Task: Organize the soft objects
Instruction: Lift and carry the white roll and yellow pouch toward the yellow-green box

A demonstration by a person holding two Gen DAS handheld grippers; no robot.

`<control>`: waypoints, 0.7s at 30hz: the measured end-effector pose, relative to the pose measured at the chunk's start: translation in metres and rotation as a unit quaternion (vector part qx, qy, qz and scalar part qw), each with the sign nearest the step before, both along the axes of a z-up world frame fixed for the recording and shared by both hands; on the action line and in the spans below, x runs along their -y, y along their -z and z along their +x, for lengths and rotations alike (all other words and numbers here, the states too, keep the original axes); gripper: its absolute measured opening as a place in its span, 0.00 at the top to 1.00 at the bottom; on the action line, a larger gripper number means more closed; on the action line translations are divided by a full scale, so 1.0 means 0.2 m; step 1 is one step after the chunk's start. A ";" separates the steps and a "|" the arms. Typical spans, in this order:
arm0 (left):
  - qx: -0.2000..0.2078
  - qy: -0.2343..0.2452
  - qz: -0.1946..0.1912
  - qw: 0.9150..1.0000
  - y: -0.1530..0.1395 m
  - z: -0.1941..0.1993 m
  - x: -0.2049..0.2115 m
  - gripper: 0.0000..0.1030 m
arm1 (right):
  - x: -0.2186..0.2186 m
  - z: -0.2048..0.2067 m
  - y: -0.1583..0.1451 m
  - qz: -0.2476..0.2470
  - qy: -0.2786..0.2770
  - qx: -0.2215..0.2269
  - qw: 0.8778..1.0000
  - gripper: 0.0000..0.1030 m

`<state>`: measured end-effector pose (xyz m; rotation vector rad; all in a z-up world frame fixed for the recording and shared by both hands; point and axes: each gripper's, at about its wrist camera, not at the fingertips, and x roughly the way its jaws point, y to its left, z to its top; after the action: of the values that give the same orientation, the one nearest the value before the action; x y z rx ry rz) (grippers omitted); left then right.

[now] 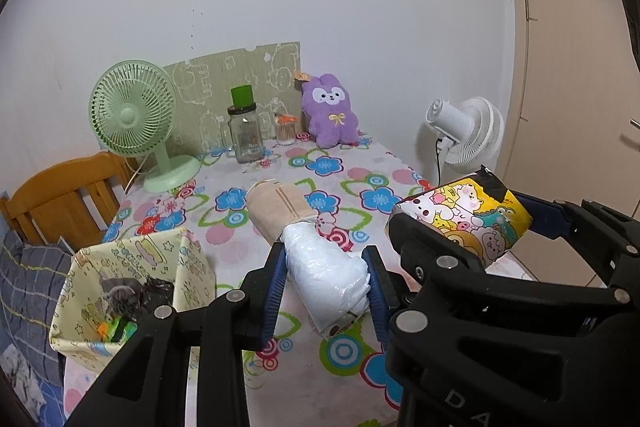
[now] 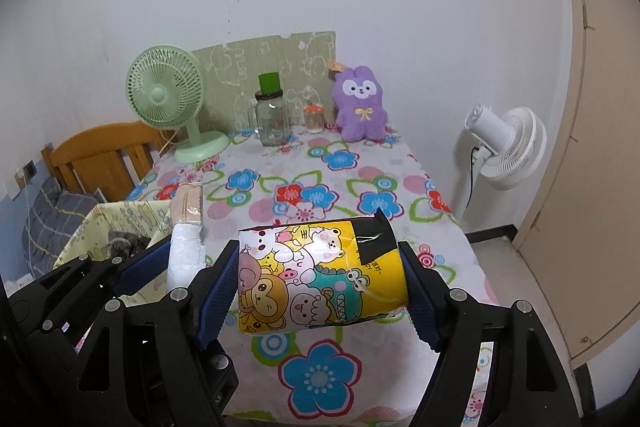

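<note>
1. The left gripper (image 1: 326, 281) pinches a white plastic-wrapped pack (image 1: 330, 279) between its blue pads, held above the flowered cloth of the desk (image 1: 304, 187); a beige wrapped pack (image 1: 280, 209) sticks out beyond it, touching its far end.
2. The right gripper (image 2: 320, 287) clamps a yellow cartoon-print pack (image 2: 320, 275) across its width, jaws set wide, the pack clear of the desk surface near the front edge.
3. At the desk's front left corner stands a pale yellow fabric basket (image 1: 192, 267), with a dark bundle (image 1: 136, 293) and something green inside.
4. Beyond the desk's left edge is a wooden chair back (image 1: 68, 193) and a dark checked cloth (image 1: 28, 291).
5. Along the back edge, left to right: a green fan (image 1: 134, 113), a glass jar with a green lid (image 1: 244, 129), a small jar of sticks (image 1: 286, 131), and a purple plush rabbit (image 1: 330, 113) leaning at a patterned board (image 1: 240, 75).
6. A white fan (image 1: 466, 135) stands past the desk's right edge.
</note>
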<state>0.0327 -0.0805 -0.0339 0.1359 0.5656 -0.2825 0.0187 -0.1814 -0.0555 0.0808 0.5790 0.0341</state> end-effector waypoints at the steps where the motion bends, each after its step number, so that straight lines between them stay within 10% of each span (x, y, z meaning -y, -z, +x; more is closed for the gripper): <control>1: 0.001 0.000 0.000 1.000 -0.01 0.01 -0.01 0.62 | -0.01 0.00 -0.01 0.000 0.000 0.001 1.000 0.25; 21: 0.001 -0.020 -0.002 1.000 -0.09 0.13 -0.19 0.62 | -0.18 0.15 -0.10 0.003 -0.026 0.009 1.000 0.25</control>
<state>0.0582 -0.0419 -0.0167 0.1217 0.5644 -0.2451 0.0490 -0.1448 -0.0350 0.0711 0.5630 0.0864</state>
